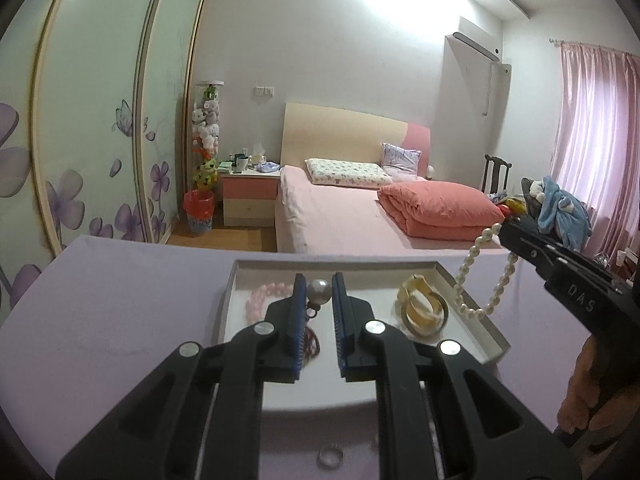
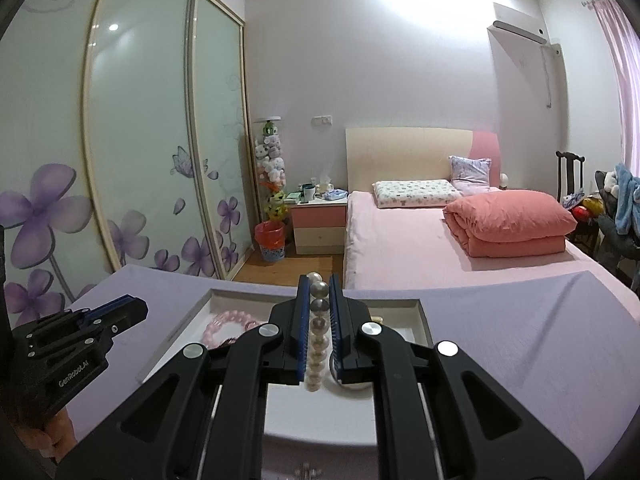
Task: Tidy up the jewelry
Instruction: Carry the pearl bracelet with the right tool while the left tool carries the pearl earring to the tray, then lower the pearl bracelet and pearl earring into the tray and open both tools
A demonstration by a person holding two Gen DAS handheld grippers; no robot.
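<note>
Lilac cloth (image 1: 120, 320) covers the table at the foot of a pink bed (image 1: 340, 216). Over it, the left gripper (image 1: 319, 294) pinches a large pearl drop (image 1: 319, 291), its jaws nearly closed on it, likely to carry it to a spot. Beside it, the right gripper (image 2: 320, 308) clamps a pearl strand (image 2: 318, 344), loop dangling clear to avoid tangling. Below sits the white tray (image 1: 472, 320), holding pink beads (image 1: 268, 298) and yellow bangles (image 1: 424, 308).
</note>
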